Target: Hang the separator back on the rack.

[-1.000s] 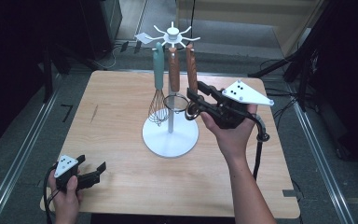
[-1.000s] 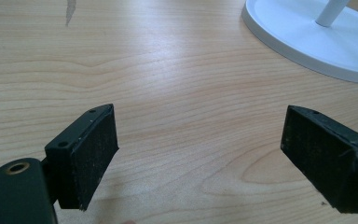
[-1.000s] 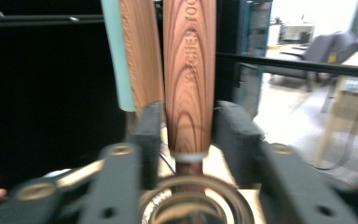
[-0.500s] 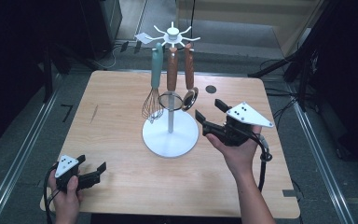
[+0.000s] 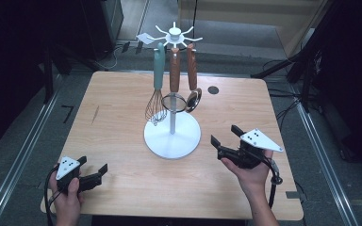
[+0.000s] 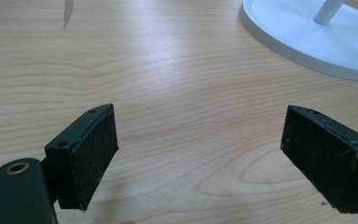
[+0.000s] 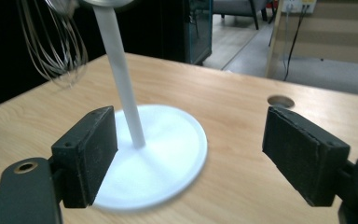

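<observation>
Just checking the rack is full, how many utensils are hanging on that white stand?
3: a teal-handled whisk at left, a wooden-handled strainer in the middle, and a wooden-handled utensil at right. Others may hang hidden behind.

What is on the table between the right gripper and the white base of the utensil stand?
Nothing: in the high view, only bare wooden table separates the right gripper from the stand's white base. Its open fingers hold nothing in the right gripper view.
</observation>
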Demonstrator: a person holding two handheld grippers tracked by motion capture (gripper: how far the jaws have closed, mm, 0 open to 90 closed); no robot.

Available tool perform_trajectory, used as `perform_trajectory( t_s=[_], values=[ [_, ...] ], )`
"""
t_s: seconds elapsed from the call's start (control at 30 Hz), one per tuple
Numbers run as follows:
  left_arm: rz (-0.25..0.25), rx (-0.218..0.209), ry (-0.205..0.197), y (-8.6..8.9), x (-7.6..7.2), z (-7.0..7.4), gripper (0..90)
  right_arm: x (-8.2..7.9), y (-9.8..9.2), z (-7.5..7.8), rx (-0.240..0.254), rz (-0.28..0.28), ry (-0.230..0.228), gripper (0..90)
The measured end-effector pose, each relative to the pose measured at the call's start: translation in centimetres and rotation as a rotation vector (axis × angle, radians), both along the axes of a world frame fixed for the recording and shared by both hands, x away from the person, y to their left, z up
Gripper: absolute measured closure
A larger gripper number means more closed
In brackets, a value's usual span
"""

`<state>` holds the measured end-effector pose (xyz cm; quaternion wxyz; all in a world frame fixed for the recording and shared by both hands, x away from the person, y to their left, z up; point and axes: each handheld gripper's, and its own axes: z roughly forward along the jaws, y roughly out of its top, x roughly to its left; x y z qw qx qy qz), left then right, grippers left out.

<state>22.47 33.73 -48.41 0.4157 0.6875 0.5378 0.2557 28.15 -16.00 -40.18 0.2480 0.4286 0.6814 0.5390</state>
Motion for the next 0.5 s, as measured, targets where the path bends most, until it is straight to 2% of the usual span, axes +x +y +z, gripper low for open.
perform_trajectory(
  t_s=[0.3,0.4,0.5],
  values=[
    [-0.003,-0.002,-0.001,0.0,0.0,0.0,11.1,-1.4,-2.0,-4.0,0.027,-0.032,0.074,15.8],
    [-0.004,-0.001,0.000,0.0,0.0,0.0,11.1,-1.8,-2.6,-4.8,-0.003,-0.063,0.092,15.9],
    [-0.003,-0.004,-0.001,0.0,0.0,0.0,11.1,-2.3,-3.3,-5.5,0.005,-0.068,0.116,15.9]
  ],
)
